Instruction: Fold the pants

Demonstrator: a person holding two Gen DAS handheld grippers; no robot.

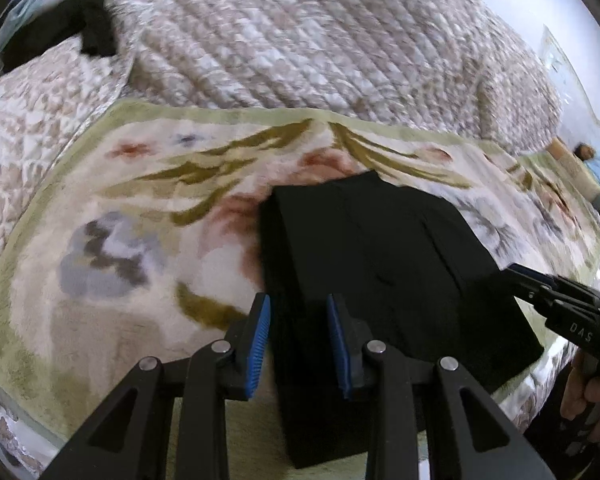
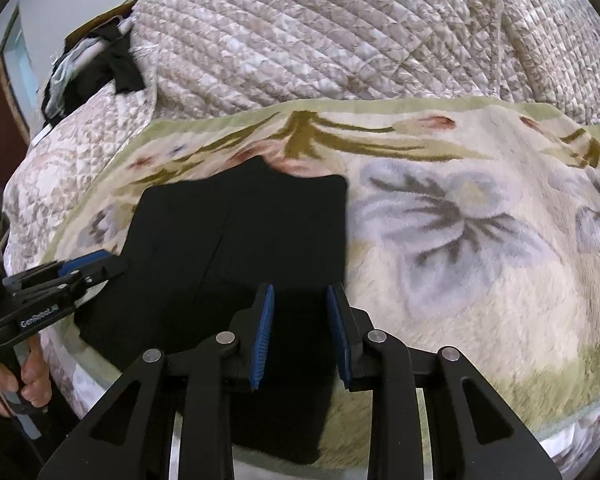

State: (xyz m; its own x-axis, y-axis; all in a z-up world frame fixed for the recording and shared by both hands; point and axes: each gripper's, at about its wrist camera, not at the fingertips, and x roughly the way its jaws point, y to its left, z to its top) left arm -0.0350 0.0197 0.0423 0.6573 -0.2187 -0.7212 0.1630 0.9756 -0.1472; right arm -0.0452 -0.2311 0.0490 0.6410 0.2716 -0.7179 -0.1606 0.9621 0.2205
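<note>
the left hand-held gripper point(image 1: 298, 340) and right hand-held gripper point(image 2: 300, 334) each stand partly spread over the near edge of the black pants point(image 1: 380, 256), pinching nothing i can confirm. the pants lie folded on the floral blanket point(image 1: 120, 208); probably a last fold, needing both near corners gripped. only the right view shows a hand point(image 2: 24, 376).

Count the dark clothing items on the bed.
2. The folded black pants lie on the floral blanket by both grippers; a dark garment pile sits at the far left by the quilt. More may be hidden there.
</note>
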